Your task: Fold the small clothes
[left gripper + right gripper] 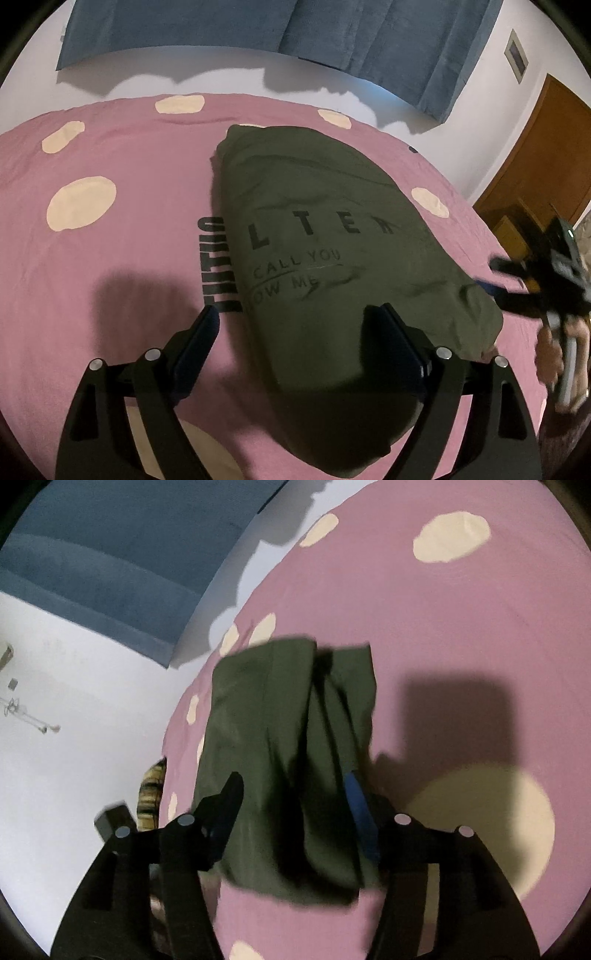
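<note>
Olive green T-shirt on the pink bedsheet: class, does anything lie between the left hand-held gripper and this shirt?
Nothing visible does. The left hand-held gripper hangs open right over the near end of the olive green T-shirt, which lies folded on the pink bedsheet; only bare sheet and shadow sit beside its fingers.

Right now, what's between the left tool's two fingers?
In the left wrist view, the left tool stands open over the bed; between its fingers lie the folded green shirt's near edge and some pink bedsheet.
</note>
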